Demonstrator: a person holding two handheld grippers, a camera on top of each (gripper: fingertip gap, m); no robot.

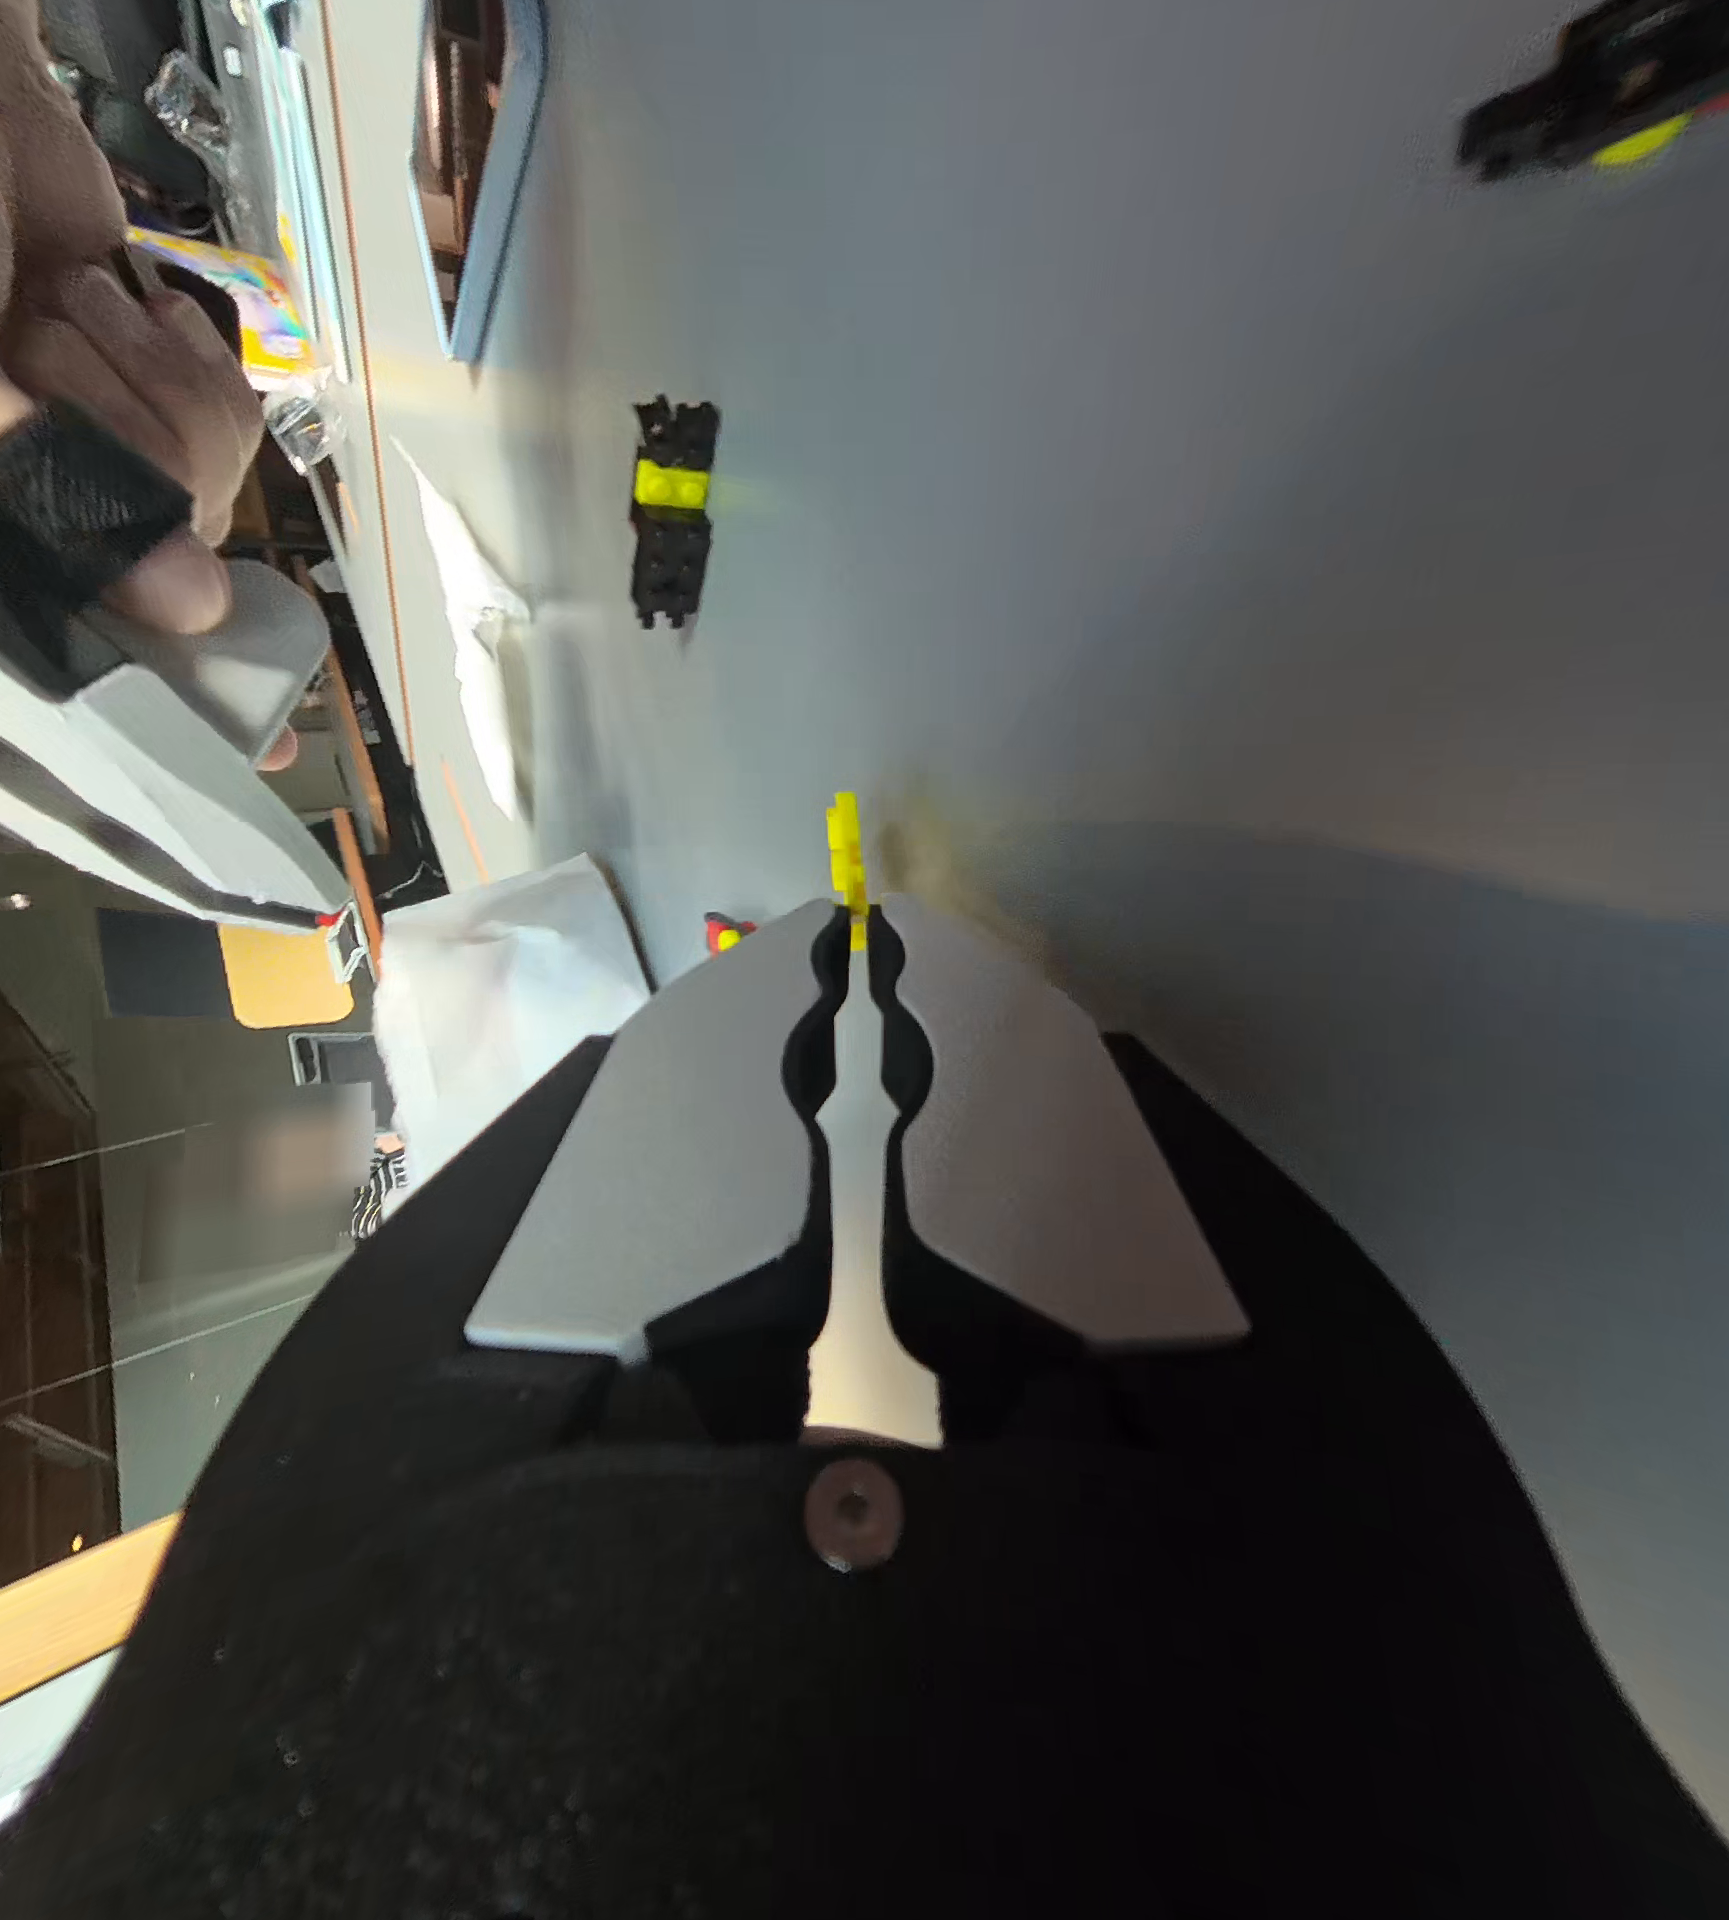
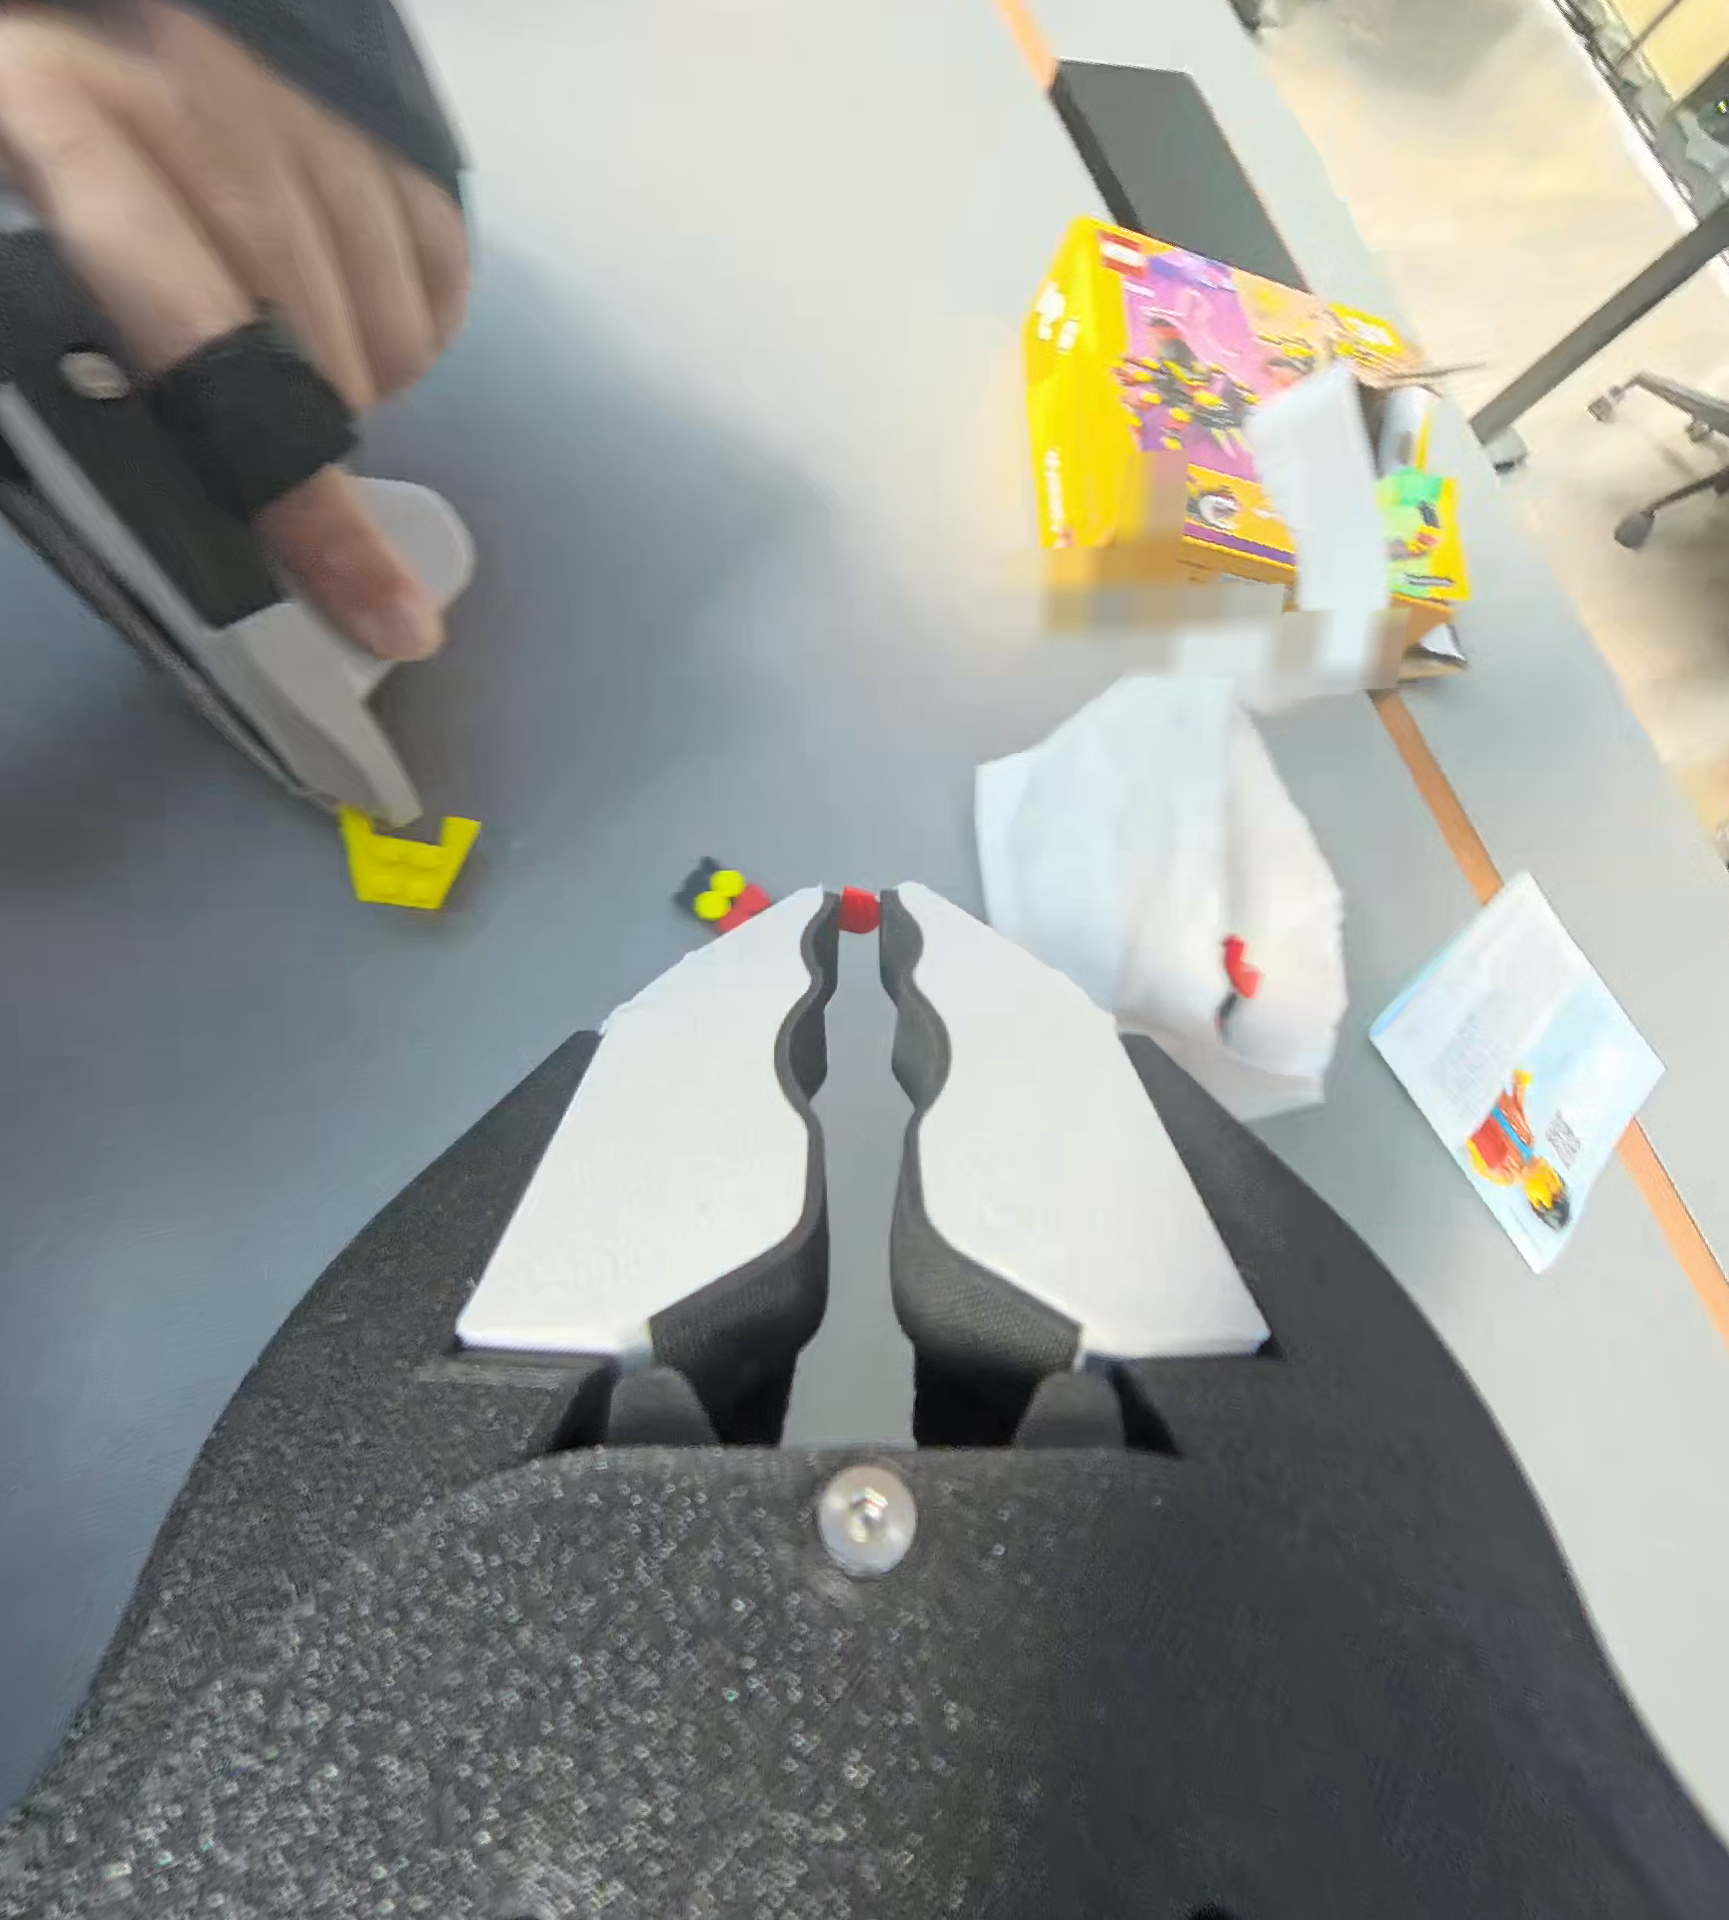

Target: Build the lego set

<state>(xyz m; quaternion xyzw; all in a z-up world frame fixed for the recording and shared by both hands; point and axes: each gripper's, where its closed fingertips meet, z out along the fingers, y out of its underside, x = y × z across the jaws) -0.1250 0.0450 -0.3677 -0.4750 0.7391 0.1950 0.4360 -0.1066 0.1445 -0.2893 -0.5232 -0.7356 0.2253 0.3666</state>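
Two grippers working over a grey table. Left gripper pinching a yellow plate by one edge, fingers pressed close on it, plate sticking out past the tips and tilted on edge just above the table — seen from the right wrist view, that same wedge-shaped plate hanging at the tips with studs facing the camera. Right gripper closing on a small red piece held between the fingertips, only a narrow gap showing farther back. Lying just left of those tips, a small cluster of black, red and yellow parts. Resting farther off on the table, a black build with a yellow brick across its middle, well apart from both grippers. Sitting to the right: a white bag with a red piece on it, a booklet near the table edge, and a yellow box behind. Gripping each handle — a hand, partly blurred.
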